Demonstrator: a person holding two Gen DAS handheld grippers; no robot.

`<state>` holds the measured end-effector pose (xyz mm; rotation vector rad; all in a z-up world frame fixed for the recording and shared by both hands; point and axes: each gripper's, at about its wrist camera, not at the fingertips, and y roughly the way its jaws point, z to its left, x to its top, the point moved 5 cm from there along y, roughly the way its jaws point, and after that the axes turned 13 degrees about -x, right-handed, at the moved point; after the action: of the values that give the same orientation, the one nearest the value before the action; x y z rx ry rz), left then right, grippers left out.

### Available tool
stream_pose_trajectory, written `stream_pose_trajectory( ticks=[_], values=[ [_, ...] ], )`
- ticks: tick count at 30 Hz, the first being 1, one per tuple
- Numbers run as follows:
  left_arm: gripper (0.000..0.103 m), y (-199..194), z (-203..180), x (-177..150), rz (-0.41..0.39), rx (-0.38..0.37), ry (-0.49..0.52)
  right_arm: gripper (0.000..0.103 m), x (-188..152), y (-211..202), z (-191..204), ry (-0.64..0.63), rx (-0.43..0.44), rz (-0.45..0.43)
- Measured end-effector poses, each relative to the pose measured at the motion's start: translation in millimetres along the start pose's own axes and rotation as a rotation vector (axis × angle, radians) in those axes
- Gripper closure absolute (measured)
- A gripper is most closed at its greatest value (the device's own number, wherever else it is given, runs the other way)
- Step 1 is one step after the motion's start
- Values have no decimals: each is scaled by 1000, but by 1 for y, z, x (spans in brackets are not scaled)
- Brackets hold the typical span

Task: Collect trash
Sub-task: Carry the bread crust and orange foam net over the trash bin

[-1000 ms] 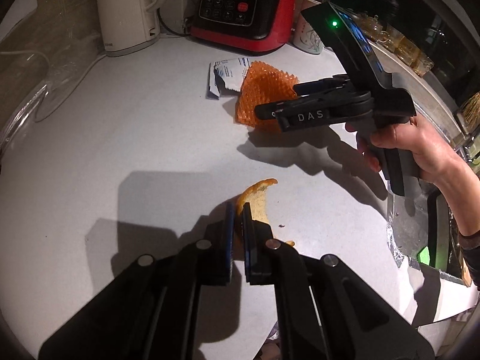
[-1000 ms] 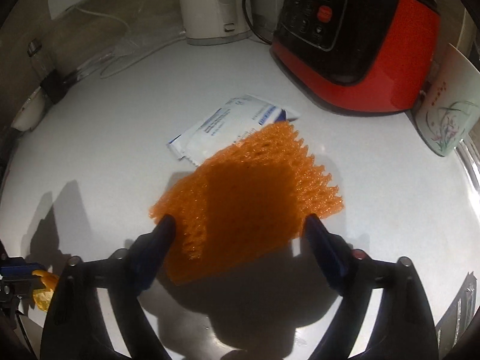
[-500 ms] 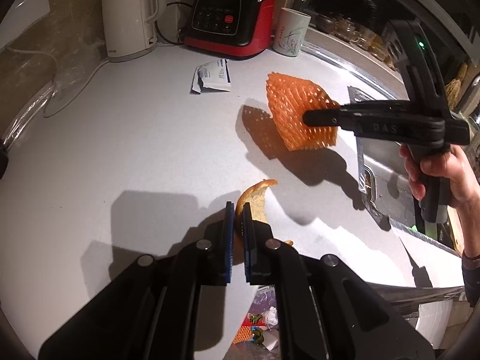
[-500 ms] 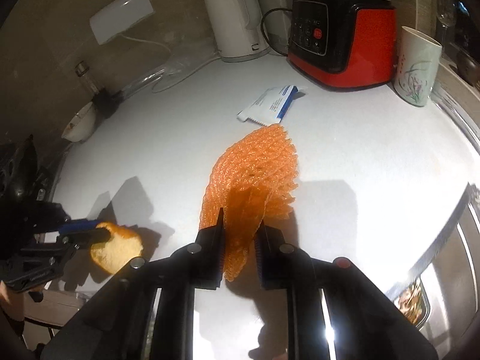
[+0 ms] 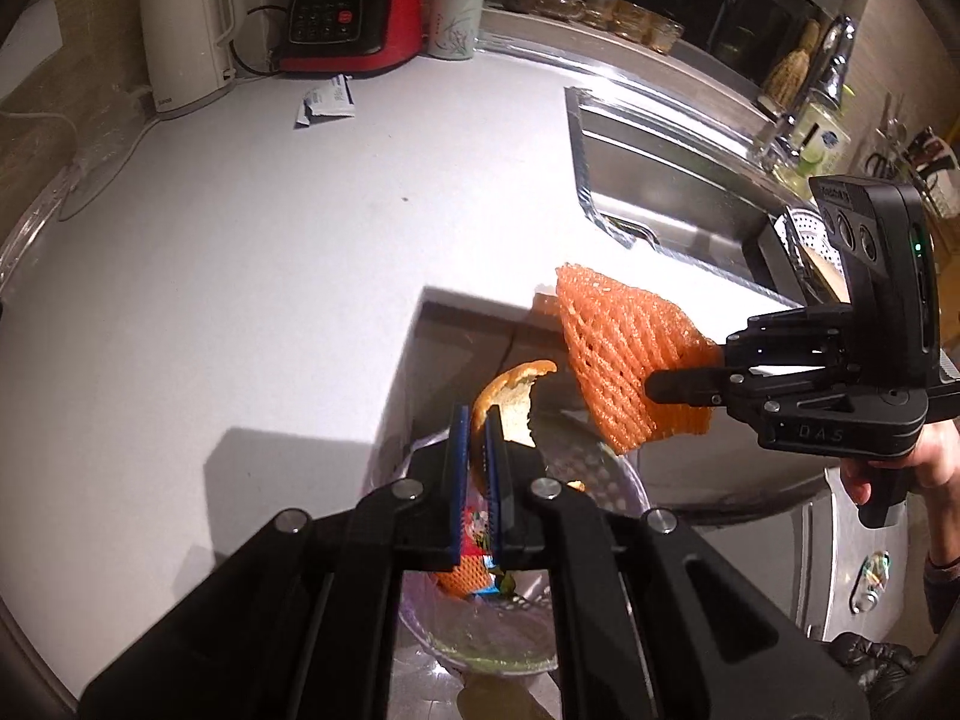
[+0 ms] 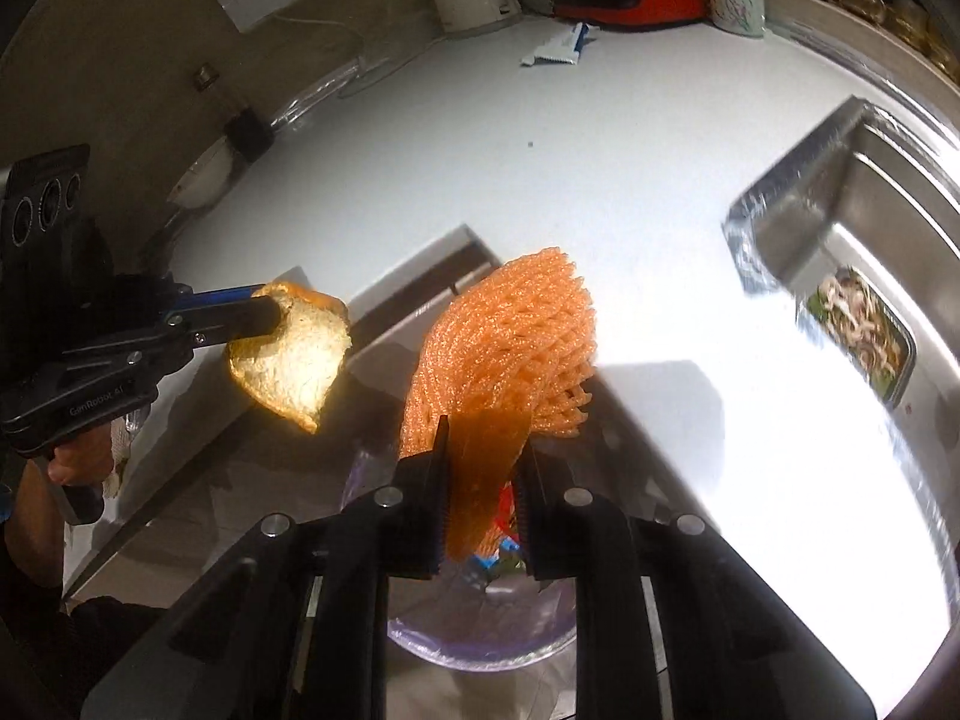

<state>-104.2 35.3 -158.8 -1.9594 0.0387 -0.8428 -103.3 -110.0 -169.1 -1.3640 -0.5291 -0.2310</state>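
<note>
My left gripper [image 5: 477, 420] is shut on an orange peel [image 5: 510, 399] and holds it in the air past the counter's corner, over a lined trash bin [image 5: 606, 474]. The peel also shows in the right wrist view [image 6: 294, 354], held by the left gripper [image 6: 264, 309]. My right gripper [image 6: 483, 450] is shut on an orange foam fruit net [image 6: 510, 348], also above the bin [image 6: 480, 654]. In the left wrist view the net [image 5: 618, 354] hangs from the right gripper [image 5: 654, 387], just right of the peel. A white and blue wrapper [image 5: 327, 101] lies on the counter at the back.
The white counter [image 5: 240, 240] carries a white kettle [image 5: 186, 36], a red and black cooker [image 5: 354, 12] and a mug [image 5: 456, 21] along the back wall. A steel sink [image 5: 672, 180] lies to the right. The bin holds other trash [image 5: 474, 570].
Both grippers have pulled back off the counter with their loads and now hang over the bin. The peel and the net are lifted clear of the surface.
</note>
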Motion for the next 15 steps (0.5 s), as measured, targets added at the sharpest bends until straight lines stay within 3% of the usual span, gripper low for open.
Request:
stream_pose_trajectory(
  ticks=[5,11,14,15],
  values=[
    [98,17,-17,-39,75,-46,46,83,-48,-6,9,61,-29,30],
    [97,74,-17,-92,241,-75,57,83,-79,-16,8,113,-69,49],
    [90,100,-18,-112,317,-92,65,83,-88,-19,6,132,-86,57],
    [77,107,-20,-115,330,-82,70,82,-90,-19,5,138,-92,60]
  ],
)
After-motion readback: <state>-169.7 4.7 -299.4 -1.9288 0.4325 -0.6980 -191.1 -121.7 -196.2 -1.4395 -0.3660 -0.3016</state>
